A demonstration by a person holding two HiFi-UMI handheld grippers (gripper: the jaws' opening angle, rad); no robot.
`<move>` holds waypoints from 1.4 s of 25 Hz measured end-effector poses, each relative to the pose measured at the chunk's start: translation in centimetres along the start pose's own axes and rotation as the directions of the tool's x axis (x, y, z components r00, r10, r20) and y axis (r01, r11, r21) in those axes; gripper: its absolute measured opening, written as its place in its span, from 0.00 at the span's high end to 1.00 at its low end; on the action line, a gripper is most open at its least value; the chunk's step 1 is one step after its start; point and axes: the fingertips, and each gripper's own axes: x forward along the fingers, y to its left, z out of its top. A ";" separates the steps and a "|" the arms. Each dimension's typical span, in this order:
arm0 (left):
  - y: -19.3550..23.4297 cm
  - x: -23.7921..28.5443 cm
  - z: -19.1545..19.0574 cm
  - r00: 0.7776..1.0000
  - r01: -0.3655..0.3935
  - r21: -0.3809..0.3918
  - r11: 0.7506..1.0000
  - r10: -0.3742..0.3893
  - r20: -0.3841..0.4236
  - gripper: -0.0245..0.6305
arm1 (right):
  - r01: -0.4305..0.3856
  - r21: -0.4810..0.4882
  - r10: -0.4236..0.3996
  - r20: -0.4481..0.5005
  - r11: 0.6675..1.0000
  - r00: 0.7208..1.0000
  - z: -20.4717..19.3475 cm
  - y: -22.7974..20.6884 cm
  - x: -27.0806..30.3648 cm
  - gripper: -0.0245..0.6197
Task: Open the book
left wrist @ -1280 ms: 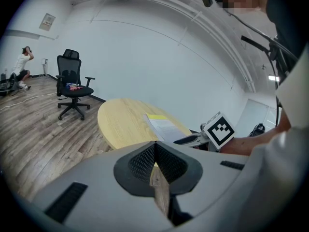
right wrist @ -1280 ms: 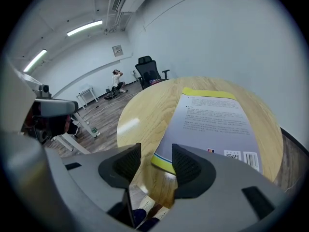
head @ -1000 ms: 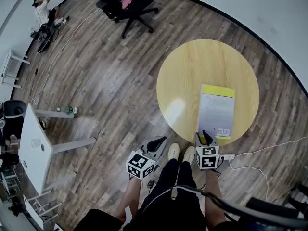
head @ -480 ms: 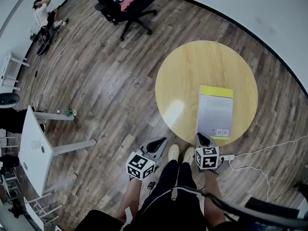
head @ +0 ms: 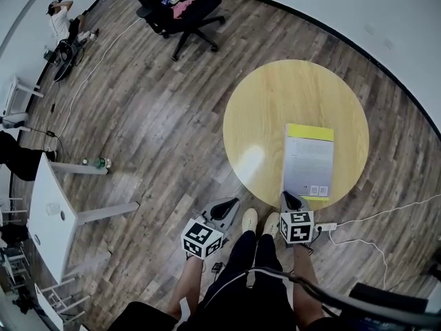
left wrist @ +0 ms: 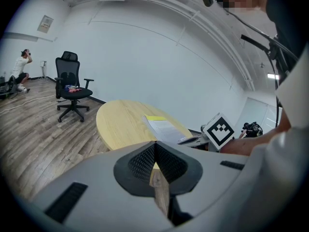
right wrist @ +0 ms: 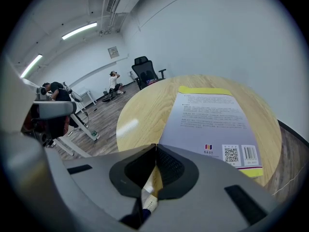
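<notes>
A book point(head: 309, 161) lies shut, back cover up with a yellow strip at each end, on the round yellow table point(head: 275, 109), close to its near edge. My right gripper point(head: 287, 196) points down at the book's near left corner, its jaws shut on the edge there. In the right gripper view the tips point(right wrist: 155, 146) meet exactly at that corner of the book point(right wrist: 212, 124). My left gripper point(head: 234, 201) hangs left of the table over the floor, shut and empty point(left wrist: 155, 144). From the left gripper view, the book point(left wrist: 161, 127) rests on the table point(left wrist: 120, 122).
A black office chair point(head: 180, 5) stands far off on the wood floor. A white side table point(head: 52, 205) is at the left, a bottle point(head: 102, 163) near it. A power strip point(head: 325, 225) and cable lie by my feet. A person point(head: 58, 16) is far left.
The right gripper's jaws, open around the book's near corner a second ago, have closed there. Both hands stayed in place. The book has not moved.
</notes>
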 end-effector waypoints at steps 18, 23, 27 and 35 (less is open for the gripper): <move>-1.5 0.6 3.8 0.999 0.043 0.052 0.998 -0.044 0.029 0.96 | 0.031 0.013 -0.032 0.082 0.999 0.996 2.9 -1.1 -4.0 0.95; -3.3 1.3 5.8 0.996 0.082 0.095 0.992 -0.086 0.037 0.96 | 0.063 0.041 -0.068 0.126 0.997 0.990 3.9 -2.4 -6.6 0.95; -5.2 2.3 6.7 0.991 0.124 0.125 0.984 -0.129 0.032 0.96 | 0.097 0.067 -0.107 0.159 0.993 0.981 4.5 -3.9 -8.6 0.95; -9.5 4.7 8.0 0.977 0.210 0.178 0.961 -0.215 0.010 0.96 | 0.182 0.144 -0.211 0.227 0.973 0.951 4.9 -8.4 -13.5 0.95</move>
